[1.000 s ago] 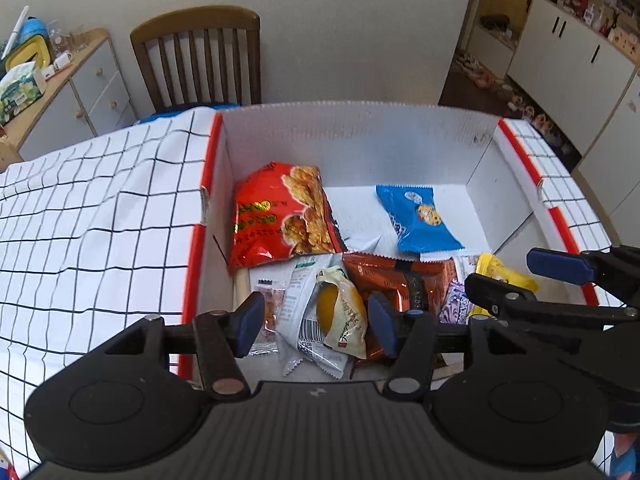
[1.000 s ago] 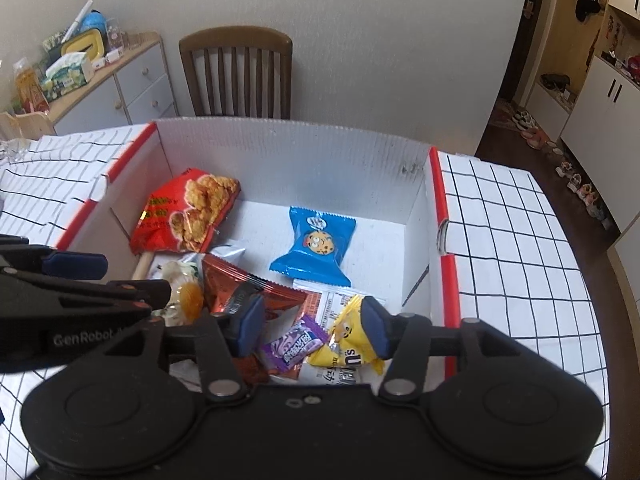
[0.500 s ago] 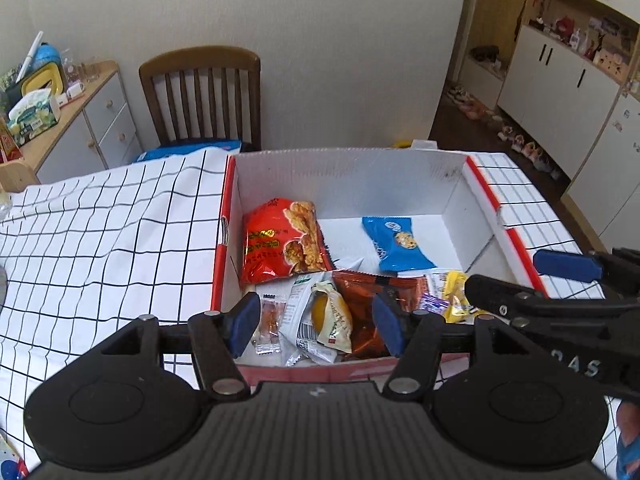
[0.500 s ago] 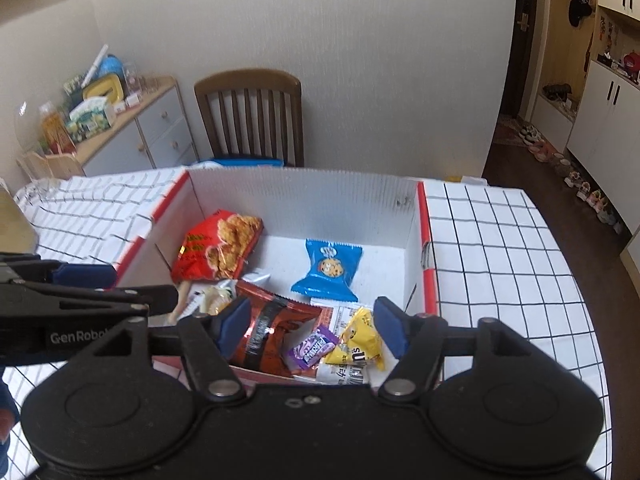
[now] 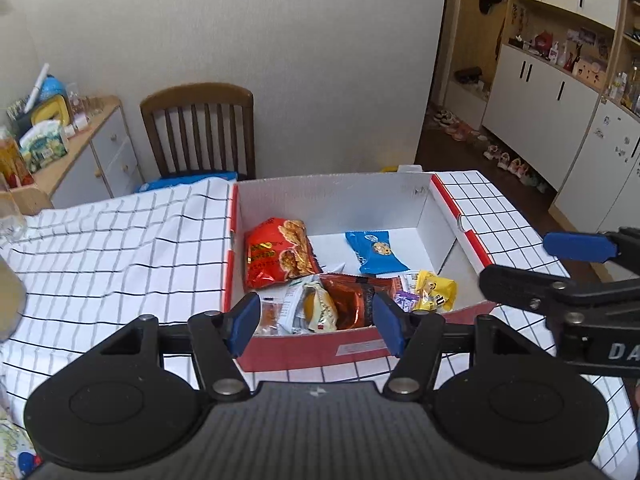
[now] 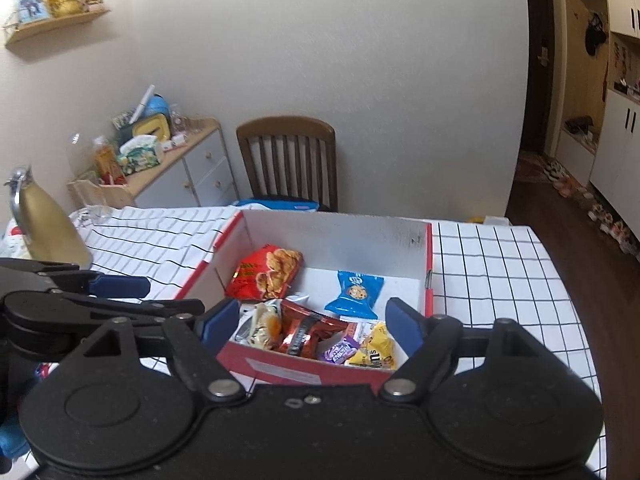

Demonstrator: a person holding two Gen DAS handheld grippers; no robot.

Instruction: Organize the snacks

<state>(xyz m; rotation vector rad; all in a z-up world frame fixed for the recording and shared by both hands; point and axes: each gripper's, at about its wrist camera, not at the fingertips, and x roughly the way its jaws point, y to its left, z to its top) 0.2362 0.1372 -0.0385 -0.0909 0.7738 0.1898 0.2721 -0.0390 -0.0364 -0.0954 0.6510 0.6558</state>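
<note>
Left tool (image 5: 314,322): jaws apart, nothing between them, lifted back from the box.
Right tool (image 6: 310,322): jaws opening, empty, also withdrawn upward.
Snacks (image 5: 344,276): all lie inside the box (image 5: 320,350) on the desk (image 5: 112,248).
Meaning: likely packing is finished.
</note>
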